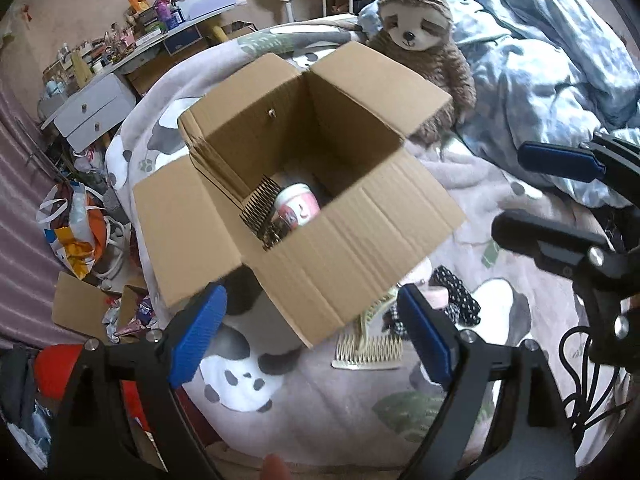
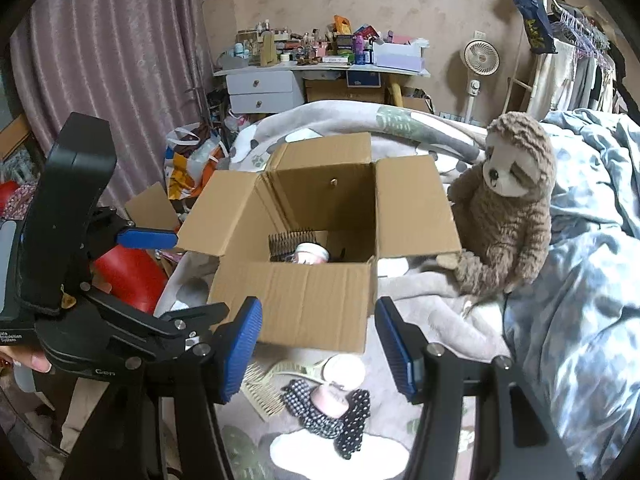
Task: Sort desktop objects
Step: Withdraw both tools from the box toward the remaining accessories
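- Step in hand, as I judge it: between picks. Both grippers sit short of the cardboard box [image 2: 296, 300]; neither holds anything.
- Left gripper [image 1: 312, 336]: jaws spread wide, empty, only blanket [image 1: 320, 412] and box corner between them.
- Right gripper [image 2: 318, 348]: jaws parted, empty, aimed over the leftover items.
- Left to sort, on the blanket just in front of the box: cream comb [image 2: 264, 396], pale jar [image 2: 345, 369], polka-dot fabric piece [image 2: 340, 416] around a pink object [image 2: 330, 398].
- Box: flaps open; holds a dark bristled brush [image 1: 260, 204] and a pink-and-white tub [image 1: 298, 208], touching.
- Next move likely calls for lowering the right gripper onto one loose item, closing, lifting clear of the near flap.
- Plush sloth [image 2: 508, 208] sits just beside the box.
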A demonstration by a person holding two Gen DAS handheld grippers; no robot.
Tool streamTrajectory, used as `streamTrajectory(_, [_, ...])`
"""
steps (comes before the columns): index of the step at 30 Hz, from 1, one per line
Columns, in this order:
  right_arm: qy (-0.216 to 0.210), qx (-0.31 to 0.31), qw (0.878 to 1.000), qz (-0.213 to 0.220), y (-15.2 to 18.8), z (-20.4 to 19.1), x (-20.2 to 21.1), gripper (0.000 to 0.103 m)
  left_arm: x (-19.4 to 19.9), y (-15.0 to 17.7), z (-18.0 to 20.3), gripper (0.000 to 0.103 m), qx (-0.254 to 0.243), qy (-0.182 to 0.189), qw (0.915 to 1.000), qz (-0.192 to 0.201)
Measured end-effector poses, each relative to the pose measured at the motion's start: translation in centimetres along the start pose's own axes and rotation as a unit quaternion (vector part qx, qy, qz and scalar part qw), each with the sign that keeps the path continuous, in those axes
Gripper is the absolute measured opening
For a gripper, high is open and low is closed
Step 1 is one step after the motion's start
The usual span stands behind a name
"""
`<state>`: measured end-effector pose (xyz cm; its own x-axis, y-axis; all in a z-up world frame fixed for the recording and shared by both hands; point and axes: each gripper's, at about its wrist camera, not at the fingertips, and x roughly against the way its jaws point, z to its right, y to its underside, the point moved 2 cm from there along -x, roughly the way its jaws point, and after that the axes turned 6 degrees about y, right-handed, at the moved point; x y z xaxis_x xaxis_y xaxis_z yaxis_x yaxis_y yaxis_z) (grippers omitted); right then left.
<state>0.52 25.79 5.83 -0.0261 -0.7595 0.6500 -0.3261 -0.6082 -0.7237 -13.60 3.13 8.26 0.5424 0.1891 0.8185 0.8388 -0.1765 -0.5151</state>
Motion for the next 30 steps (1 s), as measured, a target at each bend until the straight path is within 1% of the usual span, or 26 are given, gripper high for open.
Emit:
streamTrajectory(1, [-0.002,-0.002,1.000,0.003,0.5,-0.1,0.1,0.065,0.0,0.3,0.2,0.090,0.001,0.002,1.0000,-0.001])
streamTrajectory(3, [-0.005,-0.005,1.000,0.008,1.6,-0.3,0.5,0.067,-0.1,1.2,0.7,0.092,0.004,0.009,0.9999,-0.006])
streamTrajectory(8, [-0.009,-0.009,1.000,-0.001,4.0,-0.6,0.7,0.068,-0.2,3.0,1.8,0.094,0.004,0.020,0.9998,-0.009])
streamTrajectory(11, [-0.009,-0.024,1.000,0.000,5.4,-0.4,0.7,0.076,-0.3,4.1,2.5,0.096,0.010,0.031,0.9994,-0.008])
streamTrajectory(12, [-0.012,-0.028,1.000,-0.002,5.9,-0.3,0.7,0.077,-0.3,4.4,2.7,0.099,0.012,0.033,0.9993,-0.008])
streamTrajectory(13, [-0.014,-0.032,0.999,-0.002,6.3,-0.3,0.7,0.078,-0.4,4.8,2.9,0.103,0.017,0.037,0.9992,-0.008])
streamTrajectory(16, [-0.013,-0.041,0.999,-0.011,7.5,-0.1,0.4,0.078,-0.7,5.6,3.3,0.103,0.021,0.041,0.9989,-0.009])
streamTrajectory(25, [-0.013,-0.062,0.997,-0.048,11.1,0.5,-1.8,0.078,-3.1,8.8,3.7,0.103,0.051,0.060,0.9964,-0.032])
streamTrajectory(30, [-0.008,-0.065,0.995,-0.069,13.0,0.8,-3.6,0.078,-4.9,10.2,3.7,0.103,0.066,0.057,0.9954,-0.040])
